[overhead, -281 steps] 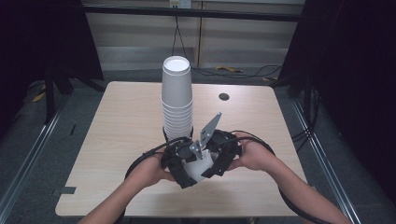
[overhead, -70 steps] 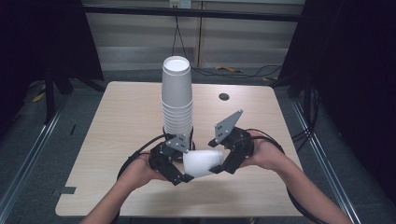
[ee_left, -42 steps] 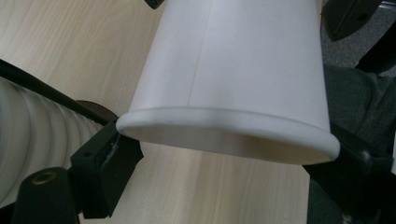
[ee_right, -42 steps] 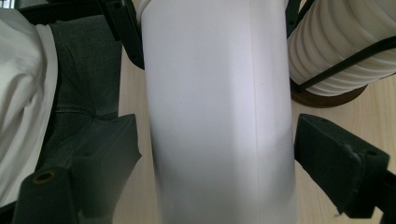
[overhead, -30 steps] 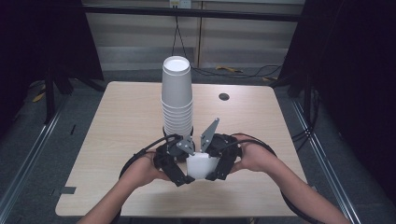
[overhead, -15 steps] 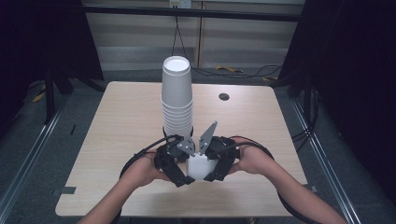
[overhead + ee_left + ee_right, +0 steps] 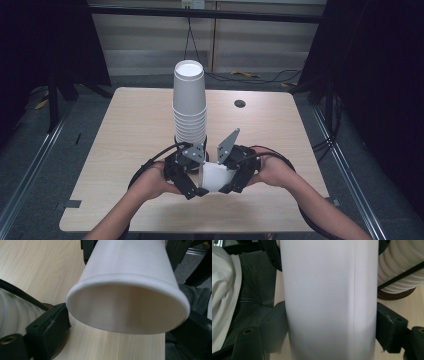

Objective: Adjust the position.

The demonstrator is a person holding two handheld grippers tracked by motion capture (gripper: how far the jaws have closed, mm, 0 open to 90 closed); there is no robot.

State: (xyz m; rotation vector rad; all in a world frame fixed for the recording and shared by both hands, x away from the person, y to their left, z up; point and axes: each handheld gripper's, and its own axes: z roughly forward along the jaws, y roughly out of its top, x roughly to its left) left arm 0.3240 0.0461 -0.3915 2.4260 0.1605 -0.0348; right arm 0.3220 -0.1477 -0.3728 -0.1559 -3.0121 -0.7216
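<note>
Right gripper (image 7: 226, 189) clamping a single white paper cup (image 7: 216, 176) across its side wall, pads pressing on both flanks in the right gripper view (image 7: 329, 302). Left gripper (image 7: 194, 186) having just been opening, jaws now standing spread on either side of the cup's open rim (image 7: 126, 290), not pressing on it. Cup being held on its side between both grippers, above the near middle of the wooden table (image 7: 125, 130). Just behind, touching neither hand, standing a tall stack of white cups (image 7: 189, 102).

The tongs (image 7: 332, 327) clamp a white paper cup (image 7: 329, 300) on both sides.
</note>
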